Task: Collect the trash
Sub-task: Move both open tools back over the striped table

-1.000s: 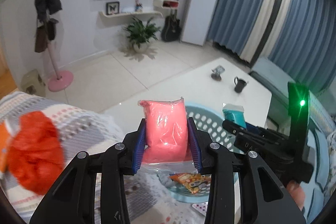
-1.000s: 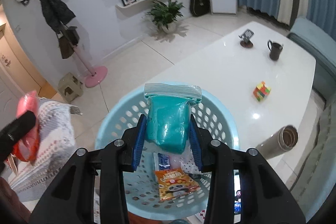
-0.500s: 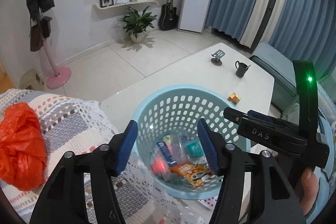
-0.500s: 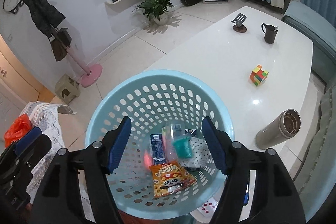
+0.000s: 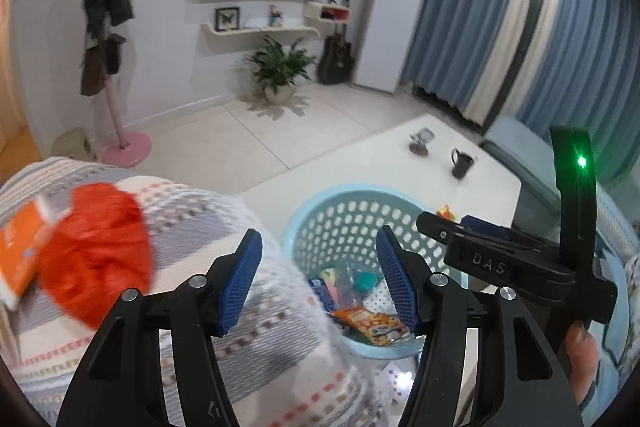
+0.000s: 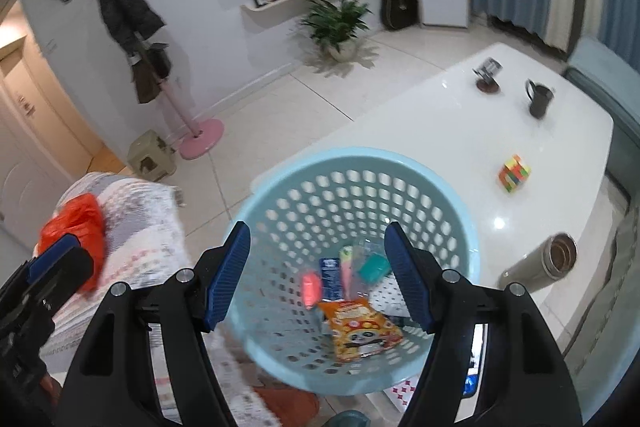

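Basket (image 6: 280, 187) pale blue, round-hole perforated. Inside: pink pouch (image 6: 311, 290), teal pouch (image 6: 374, 266), orange panda-print snack packet (image 6: 362, 333). Worktop (image 6: 440, 115) glossy white. Cube (image 6: 514, 173) multicolour. Mug (image 6: 538, 99) black. Bag (image 5: 96, 247) red-orange. Blanket (image 5: 260, 347) grey-white, coloured checks. Tool pads (image 5: 240, 283) blue.

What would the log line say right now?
left gripper: open, empty | right gripper: open, empty | pink packet, teal packet: in blue basket | orange bag: on sofa
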Available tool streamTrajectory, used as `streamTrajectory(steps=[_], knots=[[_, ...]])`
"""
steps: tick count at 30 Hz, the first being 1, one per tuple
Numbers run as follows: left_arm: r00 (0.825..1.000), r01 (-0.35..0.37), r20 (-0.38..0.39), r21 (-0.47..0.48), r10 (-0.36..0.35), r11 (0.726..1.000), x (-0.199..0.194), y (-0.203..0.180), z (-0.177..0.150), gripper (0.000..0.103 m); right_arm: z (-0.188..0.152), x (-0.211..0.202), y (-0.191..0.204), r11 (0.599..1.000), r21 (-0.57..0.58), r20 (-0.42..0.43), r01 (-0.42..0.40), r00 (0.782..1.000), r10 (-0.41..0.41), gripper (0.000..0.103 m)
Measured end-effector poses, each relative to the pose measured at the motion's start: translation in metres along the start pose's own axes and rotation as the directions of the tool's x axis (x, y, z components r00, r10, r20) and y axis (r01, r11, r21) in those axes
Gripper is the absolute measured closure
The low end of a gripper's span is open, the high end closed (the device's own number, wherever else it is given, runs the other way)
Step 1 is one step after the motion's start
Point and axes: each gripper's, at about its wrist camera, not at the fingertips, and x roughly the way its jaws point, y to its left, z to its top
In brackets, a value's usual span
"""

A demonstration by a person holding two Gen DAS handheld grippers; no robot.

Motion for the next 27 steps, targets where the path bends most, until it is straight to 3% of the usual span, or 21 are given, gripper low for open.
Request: streamTrajectory(steps=[3,8,14,16,18,19,20,21,25,27], knots=[[0.999,-0.014,0.036,-0.054,0.016,0.998,-0.023,0.018,-0.003,0.045,0.0,-0.011,0.026,0.998,-0.049,0.019,-0.031,0.999,0.032,0.037],[0.99,-0.094,0.088,-0.142,0.107,0.985,-0.066,0.063,-0.013,0.045,-0.006,-0.024,0.081,0.984,-0.154,0.034,-0.092,0.995,0.098,0.037],[0.958,-0.214,0.125,-0.292,0.259,0.932,-0.12,0.136,-0.027,0.038,-0.016,-0.028,0.151,0.951,-0.26,0.019,-0.166,0.984,0.177,0.036],[0.939,-0.271,0.116,-0.325,0.322,0.906,-0.132,0.155,-0.034,0.037,-0.02,-0.029,0.171,0.941,-0.284,0.019,-0.183,0.98,0.197,0.034],[0.881,-0.41,0.097,-0.33,0.463,0.85,-0.142,0.171,-0.042,0.033,-0.025,-0.026,0.191,0.932,-0.299,0.026,-0.203,0.975,0.22,0.031],[0.835,-0.496,0.085,-0.312,0.544,0.81,-0.144,0.176,-0.047,0.024,-0.029,-0.024,0.196,0.929,-0.297,0.035,-0.219,0.97,0.24,0.029],[0.819,-0.526,0.076,-0.295,0.569,0.798,-0.145,0.18,-0.049,0.021,-0.034,-0.02,0.203,0.926,-0.289,0.054,-0.242,0.962,0.268,0.027],[0.819,-0.535,0.061,-0.28,0.571,0.797,-0.143,0.185,-0.053,0.021,-0.038,-0.016,0.207,0.924,-0.287,0.065,-0.251,0.958,0.281,0.025],[0.844,-0.512,0.012,-0.278,0.536,0.813,-0.138,0.202,-0.068,0.021,-0.055,0.013,0.234,0.925,-0.274,0.031,-0.264,0.959,0.283,0.025],[0.841,-0.529,-0.03,-0.254,0.54,0.81,-0.128,0.208,-0.072,0.021,-0.056,0.019,0.245,0.922,-0.29,0.034,-0.255,0.961,0.276,0.025]])
